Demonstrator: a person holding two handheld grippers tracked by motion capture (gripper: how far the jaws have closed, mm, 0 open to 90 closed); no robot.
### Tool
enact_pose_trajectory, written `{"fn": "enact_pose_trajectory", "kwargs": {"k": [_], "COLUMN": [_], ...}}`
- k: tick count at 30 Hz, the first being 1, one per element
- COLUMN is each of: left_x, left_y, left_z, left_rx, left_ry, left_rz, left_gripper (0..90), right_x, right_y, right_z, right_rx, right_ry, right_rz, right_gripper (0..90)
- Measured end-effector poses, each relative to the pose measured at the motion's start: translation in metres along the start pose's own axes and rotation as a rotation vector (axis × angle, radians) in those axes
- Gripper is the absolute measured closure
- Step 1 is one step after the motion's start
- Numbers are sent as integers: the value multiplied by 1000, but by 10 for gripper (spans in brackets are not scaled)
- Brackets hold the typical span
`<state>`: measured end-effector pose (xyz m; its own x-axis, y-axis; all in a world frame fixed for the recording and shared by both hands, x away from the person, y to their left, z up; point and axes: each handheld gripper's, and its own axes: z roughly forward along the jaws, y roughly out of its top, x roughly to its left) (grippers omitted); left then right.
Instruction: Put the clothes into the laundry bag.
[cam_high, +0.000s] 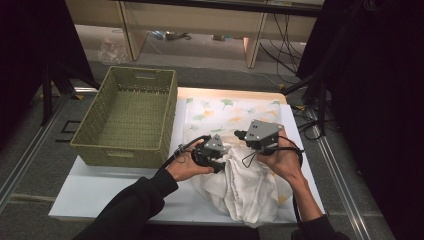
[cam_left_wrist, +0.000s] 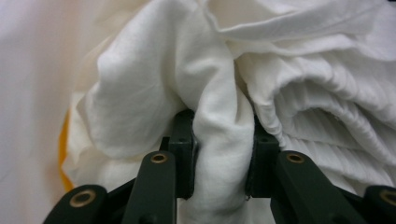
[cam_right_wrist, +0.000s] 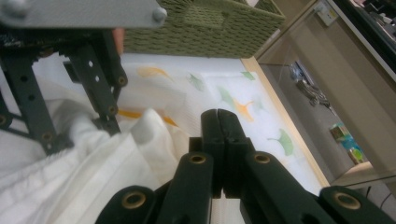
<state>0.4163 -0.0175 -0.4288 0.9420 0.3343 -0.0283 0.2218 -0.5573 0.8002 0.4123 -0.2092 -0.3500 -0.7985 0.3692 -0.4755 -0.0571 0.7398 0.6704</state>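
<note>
Left hand-held gripper clamped on fold of white cloth, bunched near-centre on desk. Right hand-held gripper fully closed, empty, just right of cloth. Basket far left.

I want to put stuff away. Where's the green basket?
In the high view, the green basket sits at the table's left, beside the leaf-print cloth.

Both forearms wear black sleeves. Each handheld gripper, left and right, is black with a grey three-cornered plate and black cable. The black fingers show brass-coloured rivets.
</note>
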Motion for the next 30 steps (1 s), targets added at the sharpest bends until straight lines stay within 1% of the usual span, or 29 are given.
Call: {"fn": "enact_pose_trajectory", "kwargs": {"k": [2, 4, 5, 6, 7, 8, 9, 10, 11, 12, 13, 14, 15, 17, 18, 19, 20, 21, 22, 23, 24, 25, 27, 28, 29, 30], "left_x": [2, 7, 11, 17, 25, 30, 33, 34, 37, 38, 38, 37, 36, 33, 30, 28, 25, 23, 20, 18, 14, 9, 1, -4, -8, -12], "left_y": [4, 6, 6, 6, 6, 4, 3, 3, 4, 4, 5, 6, 7, 8, 8, 8, 7, 6, 3, 0, -3, -7, -16, -21, -26, -30], "left_z": [3, 8, 11, 14, 16, 20, 23, 26, 26, 24, 23, 20, 16, 5, -2, -10, -20, -29, -39, -46, -53, -56, -57, -54, -50, -44], "left_rx": [-7, -15, -12, 0, 23, 8, -7, -32, -33, -28, -23, -13, -5, 18, 29, 33, 31, 25, 25, 25, 34, 36, 65, 88, 106, 128], "left_ry": [-2, -10, -14, -12, -13, -12, -5, 1, 20, 27, 27, 36, 39, 41, 41, 43, 54, 65, 69, 53, 49, 36, 30, 25, 9, 4], "left_rz": [1, 1, -12, -28, -28, -85, -151, -215, -221, -229, -231, -223, -224, -224, -225, -213, -204, -206, -197, -208, -216, -217, -210, -208, -203, -203], "left_gripper": [684, 681, 678, 673, 666, 655, 644, 635, 620, 604, 594, 578, 560, 474, 424, 384, 360, 334, 302, 283, 282, 278, 263, 253, 238, 220], "right_x": [2, 1, 2, 2, 2, 3, 3, 2, 3, 3, 2, 3, 2, 1, 0, 0, -1, -1, -2, -2, -1, -1, -1, -1, 0, 0], "right_y": [2, 3, 3, 3, 3, 2, 2, 2, 2, 1, 1, 0, -1, -2, -3, -4, -5, -6, -6, -6, -6, -6, -6, -5, -5, -4], "right_z": [0, 0, 0, 0, 0, 1, 1, 1, 1, 1, 1, 0, -1, -3, -3, -4, -5, -6, -6, -6, -7, -7, -7, -7, -7, -6], "right_rx": [1, -6, 1, -4, -2, 3, 2, -1, 5, 3, 3, 4, 7, 2, 2, 1, 1, 1, -3, -4, -4, 0, 4, 4, 5, 6], "right_ry": [6, 10, 8, 4, 17, 34, 20, 19, 28, 25, 31, 28, 35, 26, 25, 29, 25, 25, 24, 22, 22, 23, 22, 20, 19, 20], "right_rz": [-1, -3, 3, -2, 3, 5, 9, -5, 7, 6, -4, -2, 1, 8, 15, 15, 19, 25, 27, 26, 31, 34, 28, 19, 26, 30], "right_gripper": [900, 900, 900, 900, 900, 900, 900, 900, 900, 900, 900, 900, 900, 900, 900, 900, 900, 900, 900, 900, 900, 900, 900, 900, 900, 900]}}
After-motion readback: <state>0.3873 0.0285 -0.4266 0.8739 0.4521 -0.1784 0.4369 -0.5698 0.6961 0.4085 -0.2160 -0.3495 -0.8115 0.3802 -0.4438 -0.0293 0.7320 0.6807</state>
